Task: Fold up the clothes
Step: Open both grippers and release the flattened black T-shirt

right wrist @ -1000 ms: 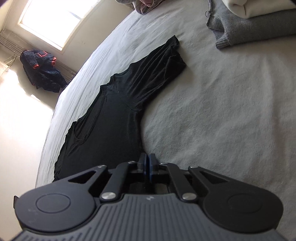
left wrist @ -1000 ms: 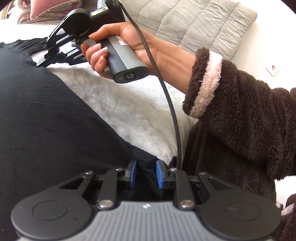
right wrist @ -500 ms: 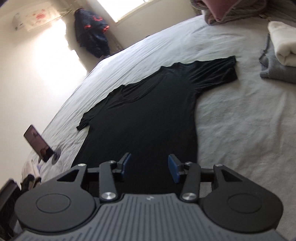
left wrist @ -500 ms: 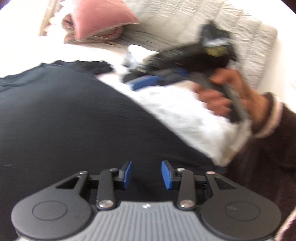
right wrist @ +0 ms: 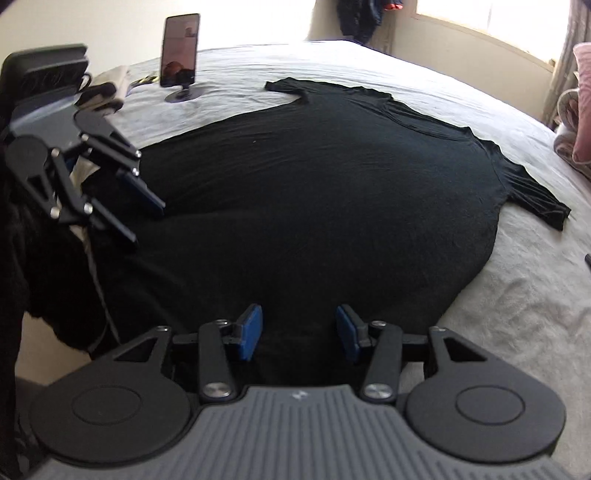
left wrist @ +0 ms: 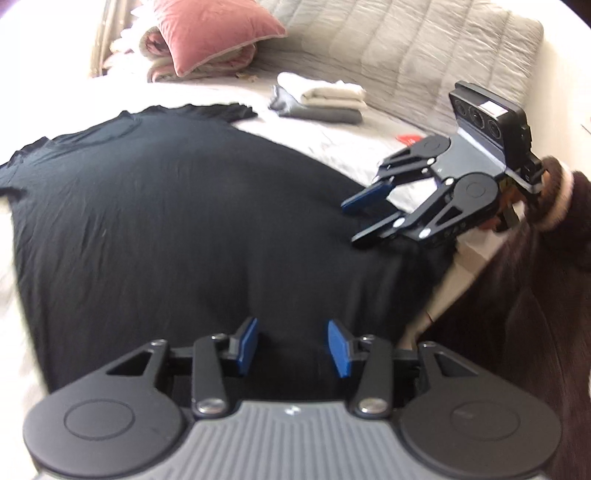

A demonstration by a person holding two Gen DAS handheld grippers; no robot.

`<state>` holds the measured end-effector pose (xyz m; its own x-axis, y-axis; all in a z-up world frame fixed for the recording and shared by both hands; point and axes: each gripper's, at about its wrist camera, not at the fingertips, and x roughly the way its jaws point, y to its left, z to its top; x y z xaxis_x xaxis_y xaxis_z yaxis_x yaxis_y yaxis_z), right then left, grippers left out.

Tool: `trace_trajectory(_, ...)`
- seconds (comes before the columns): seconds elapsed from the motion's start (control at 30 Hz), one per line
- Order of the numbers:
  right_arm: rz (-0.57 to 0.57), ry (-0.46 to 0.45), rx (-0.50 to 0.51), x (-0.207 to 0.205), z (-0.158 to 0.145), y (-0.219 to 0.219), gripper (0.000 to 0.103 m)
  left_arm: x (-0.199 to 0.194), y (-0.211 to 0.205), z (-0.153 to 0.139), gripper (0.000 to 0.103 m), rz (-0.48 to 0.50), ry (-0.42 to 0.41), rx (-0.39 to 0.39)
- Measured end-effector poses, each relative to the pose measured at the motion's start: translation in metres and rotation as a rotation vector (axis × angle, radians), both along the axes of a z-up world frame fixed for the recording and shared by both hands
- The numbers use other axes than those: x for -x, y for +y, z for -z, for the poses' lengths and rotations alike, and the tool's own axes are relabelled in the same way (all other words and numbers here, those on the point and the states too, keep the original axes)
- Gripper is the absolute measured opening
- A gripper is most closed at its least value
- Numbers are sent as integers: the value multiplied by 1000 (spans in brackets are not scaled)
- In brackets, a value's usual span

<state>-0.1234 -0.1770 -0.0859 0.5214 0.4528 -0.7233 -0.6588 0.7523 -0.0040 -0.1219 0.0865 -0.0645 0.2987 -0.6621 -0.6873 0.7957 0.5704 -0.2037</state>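
Ahead of both sets of fingers, a black T-shirt (left wrist: 177, 221) is spread flat on the grey bed (right wrist: 517, 295), collar and sleeves at the end away from the fingers, hem at the near end; this layout is judged to present the bottom edge for a first fold. The left gripper (left wrist: 291, 347) is held low over the hem, its blue-padded fingers (left wrist: 247, 345) set well apart with only dark cloth seen between them; nothing is gripped. The right gripper (right wrist: 299, 338) is likewise open, fingers (right wrist: 251, 336) apart above the shirt's near edge, empty. In the left wrist view the right gripper (left wrist: 365, 218) is seen to the right of the left fingers, tilted downward toward the shirt's side edge, its hand largely hidden behind the tool by a brown fleece sleeve (left wrist: 554, 206). In the right wrist view the left gripper (right wrist: 144, 218) is seen pitched down at the opposite side edge. Contact with the cloth cannot be confirmed. Beyond the shirt, a folded stack of clothes (left wrist: 325, 99), a pink pillow (left wrist: 214, 33) and a phone on a stand (right wrist: 180, 51) are noted. Folding is judged not yet begun.
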Motion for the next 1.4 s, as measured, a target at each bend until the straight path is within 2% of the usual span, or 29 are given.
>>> trace_trajectory(0.17, -33, 104, -33, 6, -4, -32, 51, 5, 19, -5, 44, 52, 75, -40)
trace_trajectory(0.23, -50, 140, -15, 5, -7, -37, 53, 3, 22, -4, 44, 92, 116, -67)
trace_trajectory(0.37, -90, 186, 21, 3, -13, -41, 57, 7, 30, -6, 44, 131, 135, -124)
trace_trajectory(0.43, -102, 211, 47, 4, -16, -41, 62, 11, 32, -10, 43, 130, 105, -151)
trace_trajectory(0.53, -90, 191, 46, 0, -24, -44, 62, 18, 32, -30, 46, 112, 1, -134)
trace_trajectory(0.6, -51, 167, 13, -7, -33, -48, 62, 20, 29, -42, 58, 84, -51, -104)
trace_trajectory(0.67, -7, 141, -26, -15, -42, -50, 62, 18, 24, -52, 75, 57, -95, -89)
trace_trajectory(0.7, 14, 128, -46, -19, -46, -51, 64, 17, 20, -56, 76, 45, -114, -87)
trace_trajectory(0.8, 76, 97, -103, -31, -56, -51, 67, 8, 8, -63, 81, -27, -137, -84)
trace_trajectory(0.9, 141, 84, -161, -45, -62, -52, 69, -5, -8, -65, 83, -149, -136, -103)
trace_trajectory(1.03, 230, 79, -204, -67, -67, -47, 71, -25, -31, -65, 84, -308, -113, -174)
trace_trajectory(1.13, 289, 89, -217, -84, -68, -45, 71, -41, -40, -62, 84, -391, -87, -207)
trace_trajectory(1.4, 506, 123, -232, -117, -63, -36, 71, -76, -50, -54, 84, -654, -148, -349)
